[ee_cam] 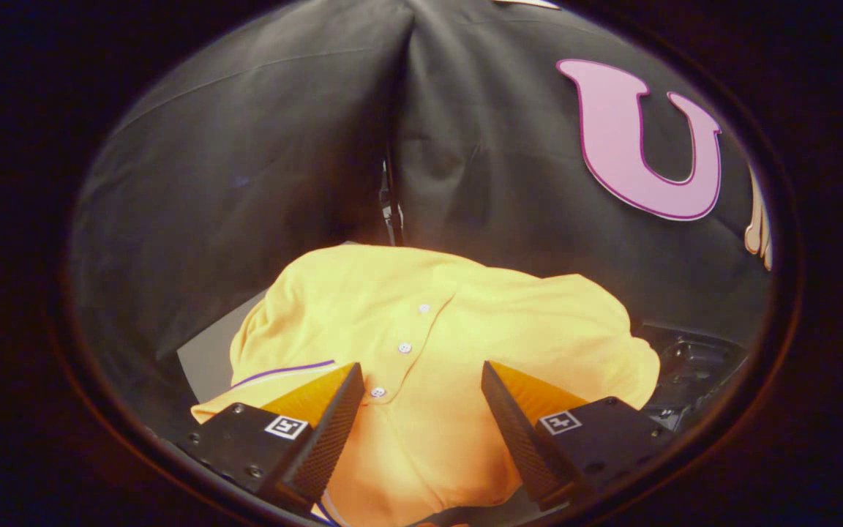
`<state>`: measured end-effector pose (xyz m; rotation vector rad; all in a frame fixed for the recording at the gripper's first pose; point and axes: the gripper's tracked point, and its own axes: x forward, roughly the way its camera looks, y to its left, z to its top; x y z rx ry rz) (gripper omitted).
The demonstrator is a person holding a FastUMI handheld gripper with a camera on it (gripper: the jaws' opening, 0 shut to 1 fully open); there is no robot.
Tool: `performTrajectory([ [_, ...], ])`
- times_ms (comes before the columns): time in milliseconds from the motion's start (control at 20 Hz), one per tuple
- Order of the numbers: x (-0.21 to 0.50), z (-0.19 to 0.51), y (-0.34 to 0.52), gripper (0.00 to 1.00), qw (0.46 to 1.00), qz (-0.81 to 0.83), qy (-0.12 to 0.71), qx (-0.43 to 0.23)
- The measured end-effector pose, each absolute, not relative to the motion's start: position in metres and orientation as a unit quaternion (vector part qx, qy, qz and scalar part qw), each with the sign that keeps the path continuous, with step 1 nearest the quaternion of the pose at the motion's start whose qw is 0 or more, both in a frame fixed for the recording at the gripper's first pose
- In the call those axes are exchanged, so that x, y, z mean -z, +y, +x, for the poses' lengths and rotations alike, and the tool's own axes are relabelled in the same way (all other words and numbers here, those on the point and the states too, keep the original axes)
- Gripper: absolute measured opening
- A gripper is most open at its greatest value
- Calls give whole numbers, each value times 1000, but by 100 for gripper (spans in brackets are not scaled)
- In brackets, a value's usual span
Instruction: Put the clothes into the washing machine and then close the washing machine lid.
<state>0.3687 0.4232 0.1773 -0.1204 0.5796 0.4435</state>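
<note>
A yellow polo shirt (451, 322) with white buttons and a purple-trimmed collar lies crumpled on a grey surface (209, 359), just ahead of and under my fingers. My gripper (421, 377) stands open above it, the button placket showing in the gap between the two fingers. Neither finger presses on the cloth. To the right of the shirt is a dark moulded plastic part (692, 373), possibly the washing machine's top; its opening is hidden.
The booth's black cloth wall (260, 161) rises close behind the shirt, folding into a corner seam straight ahead. The grey surface shows bare to the left of the shirt.
</note>
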Motion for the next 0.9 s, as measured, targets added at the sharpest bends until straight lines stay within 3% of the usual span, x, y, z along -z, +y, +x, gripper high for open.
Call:
performTrajectory([
  [300,-177,365,430,98,928,-54,290,-227],
  [600,-176,353,457,39,921,-56,290,-254],
  [650,-177,353,458,26,921,-56,290,-253],
  [750,-179,351,461,10,922,-52,288,-252],
  [900,-181,352,462,2,926,-57,278,-247],
])
